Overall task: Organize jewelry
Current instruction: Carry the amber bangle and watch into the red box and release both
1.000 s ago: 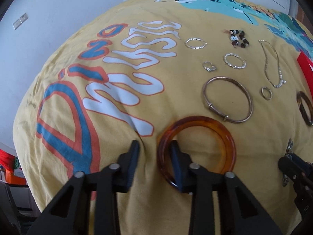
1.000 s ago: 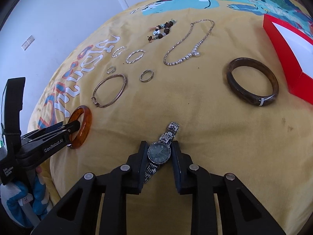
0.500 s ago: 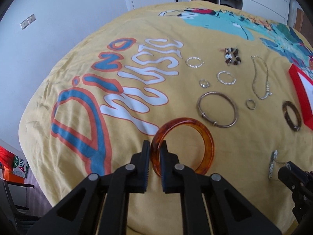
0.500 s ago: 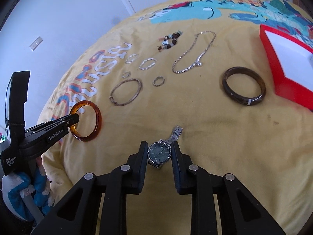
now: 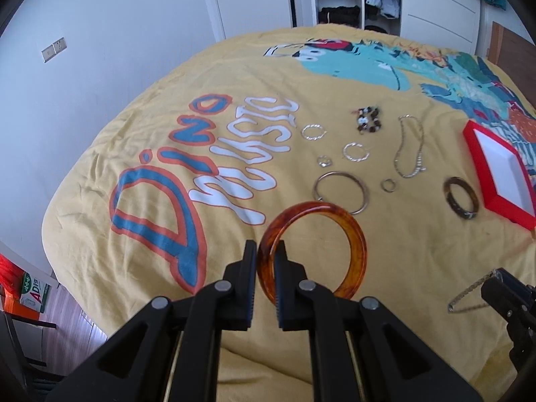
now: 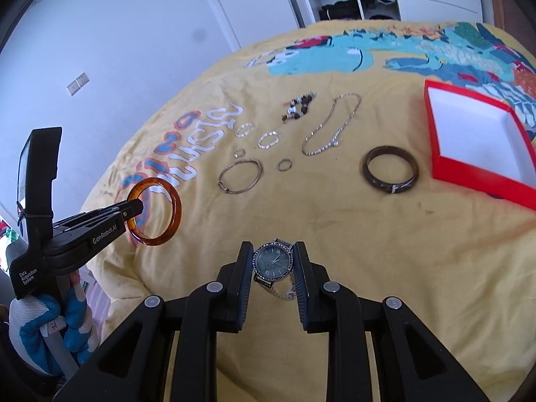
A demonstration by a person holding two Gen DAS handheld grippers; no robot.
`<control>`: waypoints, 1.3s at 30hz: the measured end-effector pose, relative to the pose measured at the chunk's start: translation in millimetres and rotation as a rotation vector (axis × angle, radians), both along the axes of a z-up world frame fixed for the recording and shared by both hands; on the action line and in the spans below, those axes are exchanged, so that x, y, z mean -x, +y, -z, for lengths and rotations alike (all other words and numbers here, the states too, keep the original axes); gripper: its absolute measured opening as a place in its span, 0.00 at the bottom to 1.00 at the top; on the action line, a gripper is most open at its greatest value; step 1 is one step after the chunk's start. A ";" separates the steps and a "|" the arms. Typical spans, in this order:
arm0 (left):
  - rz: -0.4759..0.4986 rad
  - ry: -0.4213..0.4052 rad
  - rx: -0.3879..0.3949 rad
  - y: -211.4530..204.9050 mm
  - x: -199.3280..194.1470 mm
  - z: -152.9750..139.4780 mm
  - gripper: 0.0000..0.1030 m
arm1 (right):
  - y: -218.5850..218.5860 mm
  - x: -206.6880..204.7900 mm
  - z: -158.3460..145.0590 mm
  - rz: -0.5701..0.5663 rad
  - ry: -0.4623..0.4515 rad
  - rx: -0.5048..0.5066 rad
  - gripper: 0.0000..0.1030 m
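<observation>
The left hand-held gripper (image 5: pixel 266 268) is clamped on the rim of the amber bangle (image 5: pixel 313 249), pinching the band at its 9 o'clock side so the hoop stands clear of the bed (image 5: pixel 134 127); the right wrist view shows it lifted, its ring upright above the yellow cover. That edge grip suits a rigid, glossy, tortoiseshell-like resin ring, which looks too wide to span.

Further right on the bed lies the rest, spread out flat and apart from one another. There are two small twisted silver hoops (image 5: pixel 355 151), a tiny ring (image 5: pixel 323 161), a thin metal bangle (image 5: pixel 341 191) with a clasp, a small plain ring (image 5: pixel 388 185), a cluster of dark beads (image 5: pixel 367 121), a fine silver chain necklace (image 5: pixel 409 149), and a dark brown bangle (image 5: pixel 460 197), thick and polished.

At 3 o'clock in the left view sits the red box (image 6: pixel 449 171), square, matte card with a white empty interior, lying open on the bed. It is probably where the pieces are headed.

The right hand-held gripper (image 6: pixel 273 264) is clamped on the watch (image 6: pixel 273 261) across its round case, dial facing the camera, and the metal link strap hangs loose below. Gripping the stiff, stone-rimmed case rather than the limp strap likely keeps it from swinging or slipping.
</observation>
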State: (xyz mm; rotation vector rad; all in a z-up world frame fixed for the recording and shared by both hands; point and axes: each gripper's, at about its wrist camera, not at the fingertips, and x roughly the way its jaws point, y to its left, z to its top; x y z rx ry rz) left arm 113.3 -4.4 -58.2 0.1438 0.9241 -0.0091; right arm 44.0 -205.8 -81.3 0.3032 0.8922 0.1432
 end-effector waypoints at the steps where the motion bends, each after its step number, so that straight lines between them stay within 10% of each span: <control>1: 0.005 -0.002 0.003 -1.0 1.8 -2.4 0.08 | -1.1 2.7 -4.0 0.004 -0.010 0.002 0.23; 23: 0.362 0.011 0.166 -206.3 -32.9 -59.5 0.08 | -188.6 -14.2 -60.4 0.231 -0.112 0.138 0.23; 39: 0.496 0.191 0.086 -357.7 -93.3 53.4 0.09 | -298.2 -85.2 46.3 0.291 0.072 0.160 0.23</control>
